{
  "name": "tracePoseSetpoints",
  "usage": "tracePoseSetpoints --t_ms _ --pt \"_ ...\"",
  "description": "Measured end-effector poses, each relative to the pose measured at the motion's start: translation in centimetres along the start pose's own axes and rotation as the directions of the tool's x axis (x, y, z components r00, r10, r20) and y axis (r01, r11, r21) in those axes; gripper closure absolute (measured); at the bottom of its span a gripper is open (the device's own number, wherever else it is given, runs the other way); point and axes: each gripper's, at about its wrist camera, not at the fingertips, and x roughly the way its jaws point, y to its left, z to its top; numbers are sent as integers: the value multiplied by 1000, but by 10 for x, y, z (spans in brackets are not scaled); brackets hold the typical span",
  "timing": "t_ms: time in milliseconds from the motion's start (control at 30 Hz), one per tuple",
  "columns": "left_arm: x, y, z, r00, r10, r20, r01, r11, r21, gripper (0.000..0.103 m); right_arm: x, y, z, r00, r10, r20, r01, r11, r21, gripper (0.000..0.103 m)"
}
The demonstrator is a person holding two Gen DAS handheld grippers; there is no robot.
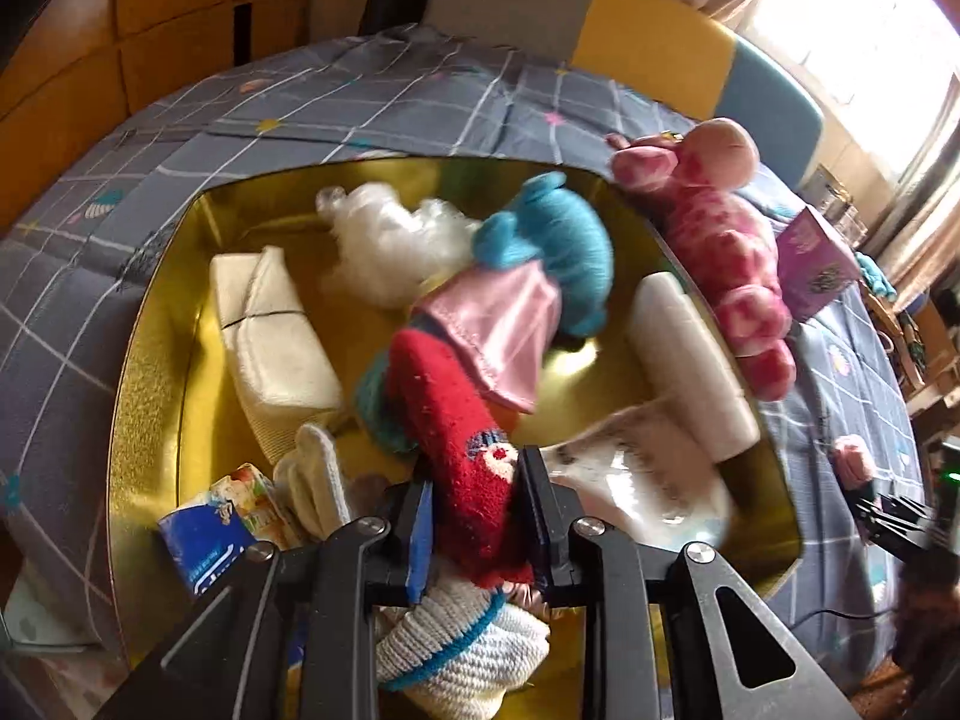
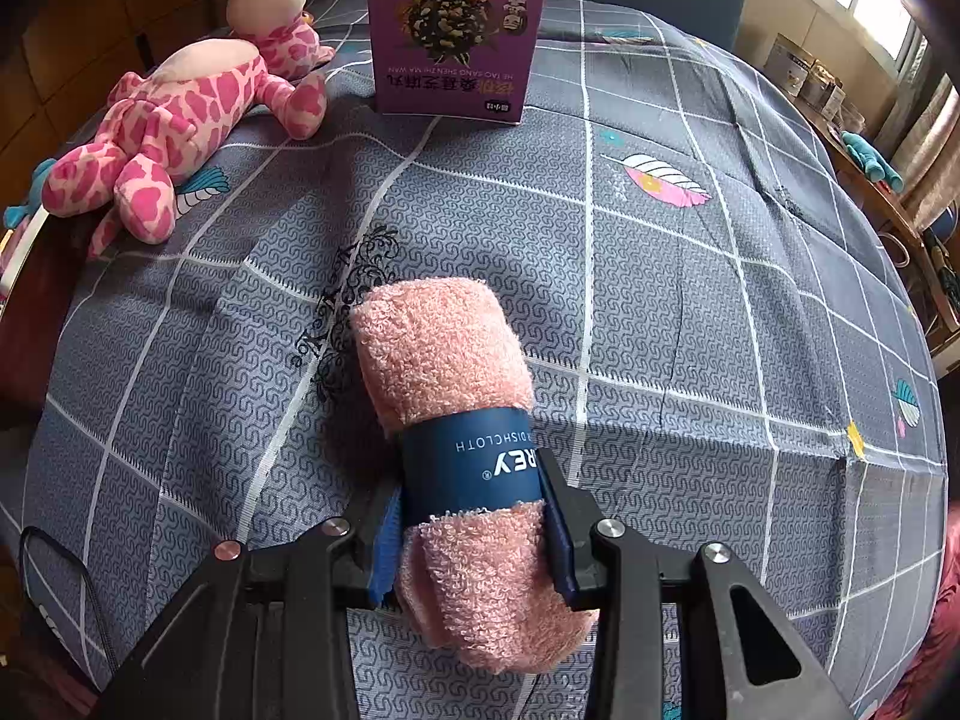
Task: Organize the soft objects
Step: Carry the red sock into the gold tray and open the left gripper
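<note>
Gripping a fuzzy red knitted sock between its black fingers, the left gripper hangs over a gold-lined metal tin on a bed spread with a grey checked quilt. The sock's toe end trails onto a heap of soft things in the tin: a blue yarn ball, a pink satin cloth, a white fluffy bundle and two white foam blocks. A white ribbed knit piece with blue trim lies directly below the jaws.

Across the bed, the right gripper pinches a rolled pink terry dishcloth with a navy paper band, held low over the quilt; whether its underside touches the fabric cannot be told. A pink spotted plush giraffe sprawls at the tin's outer edge, near a purple cardboard box.

The chief risk appears to lie with the sock: it is pinched only at mid-length, so its free end could snag the satin cloth or yarn and drag them out if lifted, or slump over the rim if released carelessly. The tin already looks crowded, and one more soft item may spill out rather than settle. The dishcloth's paper band sits right at the right fingers, so a slipping grip could slide the band off and let the roll unfurl. The giraffe, resting against the rim, could be knocked aside by either arm.
</note>
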Motion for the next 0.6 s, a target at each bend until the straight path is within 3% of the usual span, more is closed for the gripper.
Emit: tracePoseSetpoints --t_ms 100,333,600 --pt "1 7 0 1000 17 8 -17 1000 -17 65 0 0 0 1000 0 0 0 1000 1 64" --pt "-10 4 -7 997 65 50 -65 998 3 64 0 0 -1 1000 -3 1 3 1000 -2 64" --pt "-24 0 -13 992 89 87 -89 996 -8 56 -1 0 0 1000 -10 4 11 1000 -7 64"
